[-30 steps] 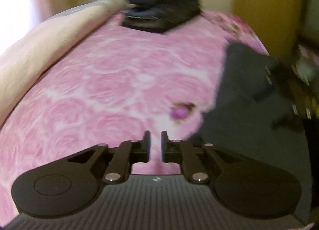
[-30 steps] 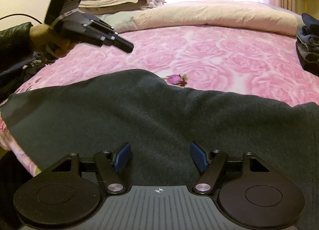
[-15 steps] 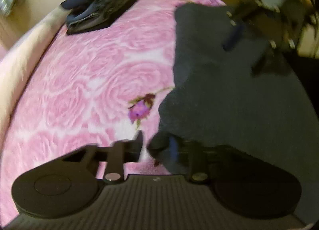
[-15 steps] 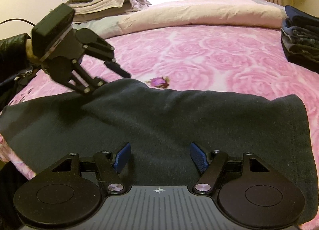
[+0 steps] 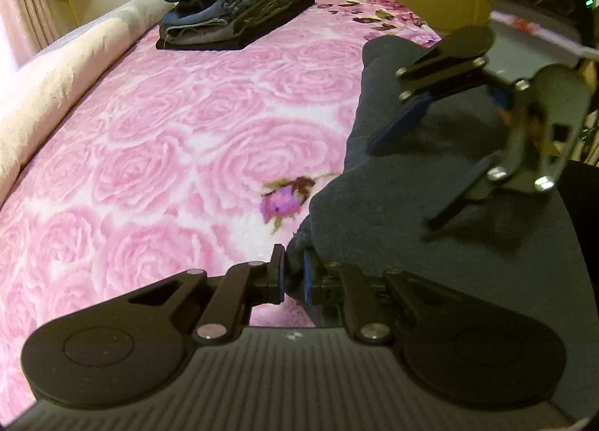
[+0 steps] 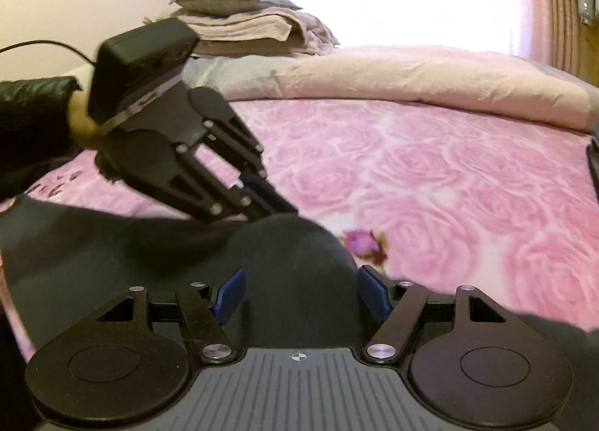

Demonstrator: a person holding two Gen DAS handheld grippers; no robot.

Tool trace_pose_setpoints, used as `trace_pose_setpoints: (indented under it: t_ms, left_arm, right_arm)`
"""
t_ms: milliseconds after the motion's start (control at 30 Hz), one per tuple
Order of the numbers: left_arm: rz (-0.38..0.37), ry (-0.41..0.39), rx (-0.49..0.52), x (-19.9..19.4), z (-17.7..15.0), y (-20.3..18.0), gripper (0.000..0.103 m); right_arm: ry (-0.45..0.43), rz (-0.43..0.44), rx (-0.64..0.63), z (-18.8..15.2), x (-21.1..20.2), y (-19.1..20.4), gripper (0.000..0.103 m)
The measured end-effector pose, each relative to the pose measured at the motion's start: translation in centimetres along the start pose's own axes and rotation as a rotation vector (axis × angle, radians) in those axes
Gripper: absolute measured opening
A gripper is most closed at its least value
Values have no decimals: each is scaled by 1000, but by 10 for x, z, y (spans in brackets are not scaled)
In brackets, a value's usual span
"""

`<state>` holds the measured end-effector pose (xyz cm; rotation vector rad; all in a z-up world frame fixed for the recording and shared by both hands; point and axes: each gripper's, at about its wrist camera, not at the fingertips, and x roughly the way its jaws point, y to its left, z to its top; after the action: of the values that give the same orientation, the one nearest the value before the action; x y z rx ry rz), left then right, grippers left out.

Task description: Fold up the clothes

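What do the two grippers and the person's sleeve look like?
Both the left gripper and the right gripper are matte black, with round base discs, silver screws, blue finger pads and a ribbed grey body. The sleeve is shiny black. A thin black cable trails behind it.

The dark garment (image 5: 411,206) runs off the frame's right edge; the right tongs (image 5: 430,169) are blurred.

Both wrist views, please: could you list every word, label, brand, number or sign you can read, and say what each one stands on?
No readable text in either view.
Strap on the right gripper: red marks, too blurred to read.
Strap on the left gripper: small red marks, too blurred to read.
Crosshair mark on the right gripper's ribbed body: a symbol, no letters.
Folded clothes stack and dark grey garment: no label visible.
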<state>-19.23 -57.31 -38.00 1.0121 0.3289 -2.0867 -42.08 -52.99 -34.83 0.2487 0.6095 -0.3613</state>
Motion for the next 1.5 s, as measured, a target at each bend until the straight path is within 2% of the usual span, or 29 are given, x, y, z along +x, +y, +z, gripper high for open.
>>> trace_pose_setpoints:
  t_ms: [100, 167, 200, 267, 300, 467, 600, 700, 767, 833, 900, 1033, 1133, 1267, 1433, 1500]
  left_arm:
    - [2, -5, -12, 1, -4, 0, 8]
    - [3, -13, -23, 3, -6, 0, 8]
    - [5, -12, -31, 4, -7, 1, 9]
    - [7, -9, -47, 4, -7, 2, 10]
    - [10, -6, -55, 3, -7, 2, 11]
    - [144, 51, -71, -28, -11, 7, 12]
    - [186, 4, -184, -68, -13, 6, 12]
    - [154, -43, -218, -77, -12, -18, 13]
    - [115, -37, -210, -68, -12, -40, 14]
    - [105, 27, -177, -49, -19, -59, 15]
    - [128, 42, -206, -49, -30, -58, 14]
    - [174, 69, -265, -49, -52, -55, 5]
    - [225, 74, -302, -65, -69, -66, 5]
    - [326, 81, -385, -99, -99, -84, 5]
    - [532, 143, -523, -164, -155, -121, 6]
    - [628, 174, -595, -193, -180, -136, 12]
  right_arm:
    - [104, -13, -2, -10, 9, -15, 69]
    - [110, -47, 19, -21, -9, -30, 67]
    - [112, -67, 41, -28, -19, -40, 60]
    - [117, -144, 96, -38, -41, -54, 59]
    - [115, -155, 123, -42, -49, -58, 59]
    - [111, -200, 140, -39, -68, -48, 60]
    - [35, -118, 119, -21, -57, -25, 60]
    - [-6, -53, 89, -7, -38, -7, 61]
    - [-16, -21, 51, -1, -21, 2, 61]
    - [6, 1, 42, 1, -3, 3, 61]
    - [64, -20, 38, -8, 7, -6, 60]
    - [99, -133, 36, -28, -21, -34, 60]
    - [103, -195, 98, -45, -48, -54, 60]
    - [104, -254, 110, -60, -74, -50, 60]
    - [109, -331, 107, -67, -98, -33, 61]
    - [93, -325, 117, -70, -108, -23, 61]
